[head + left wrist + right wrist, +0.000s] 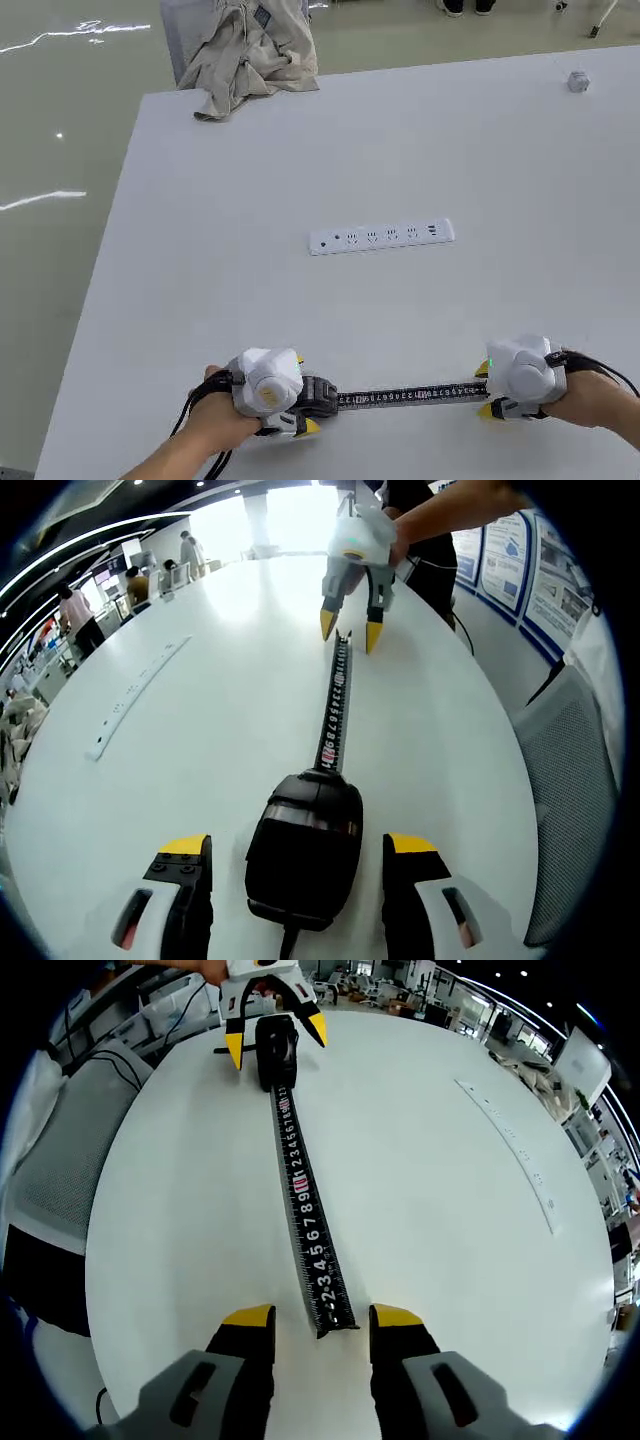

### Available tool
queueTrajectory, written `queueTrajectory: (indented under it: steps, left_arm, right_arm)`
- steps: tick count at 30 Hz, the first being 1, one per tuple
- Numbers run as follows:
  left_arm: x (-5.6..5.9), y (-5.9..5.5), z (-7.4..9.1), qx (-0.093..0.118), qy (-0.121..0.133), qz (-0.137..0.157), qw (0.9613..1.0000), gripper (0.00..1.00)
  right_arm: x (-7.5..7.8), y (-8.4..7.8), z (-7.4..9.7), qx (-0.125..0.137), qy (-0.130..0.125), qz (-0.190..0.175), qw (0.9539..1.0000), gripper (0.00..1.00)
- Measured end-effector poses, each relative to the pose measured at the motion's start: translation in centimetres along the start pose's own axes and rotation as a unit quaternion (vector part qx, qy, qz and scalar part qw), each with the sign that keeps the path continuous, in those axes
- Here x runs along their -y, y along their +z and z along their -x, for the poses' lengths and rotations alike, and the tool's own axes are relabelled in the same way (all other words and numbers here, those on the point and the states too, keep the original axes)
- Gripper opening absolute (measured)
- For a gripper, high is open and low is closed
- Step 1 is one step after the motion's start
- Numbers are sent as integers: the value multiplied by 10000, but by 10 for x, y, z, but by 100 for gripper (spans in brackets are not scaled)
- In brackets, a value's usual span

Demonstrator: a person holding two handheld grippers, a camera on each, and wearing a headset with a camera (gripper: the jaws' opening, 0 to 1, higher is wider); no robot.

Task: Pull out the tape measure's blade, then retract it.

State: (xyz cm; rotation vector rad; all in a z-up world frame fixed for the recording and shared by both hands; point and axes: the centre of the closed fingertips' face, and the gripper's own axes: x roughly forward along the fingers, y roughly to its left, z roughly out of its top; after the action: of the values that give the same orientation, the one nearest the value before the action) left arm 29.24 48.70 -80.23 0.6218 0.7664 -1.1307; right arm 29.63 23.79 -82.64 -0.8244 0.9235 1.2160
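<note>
While extended, one blade [412, 396], one case [318, 396].

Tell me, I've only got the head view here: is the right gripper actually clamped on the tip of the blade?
Observer: No. In the right gripper view the right gripper is open. The tip of the blade lies on the table between the jaws, with a gap to each.
Operator: And the left one, is it squeezing the case?
Observer: No. In the left gripper view the left gripper straddles the black case, with a gap on both sides.
</note>
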Motion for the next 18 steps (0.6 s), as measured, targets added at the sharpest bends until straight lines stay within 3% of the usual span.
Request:
queueTrajectory:
  steps: [10,13,18]
  left_arm:
    - [-1,-6,3,84,261,522,9983,79]
    - [-1,-6,5,146,338,657,9972,80]
    - [-3,-5,9,214,548,938,9938,84]
  right_arm:
    - [2,3,2,249,-260,-627,9974,55]
    - [3,6,5,413,-352,-885,9946,61]
    - [2,4,8,463,-468,-1407,9879,66]
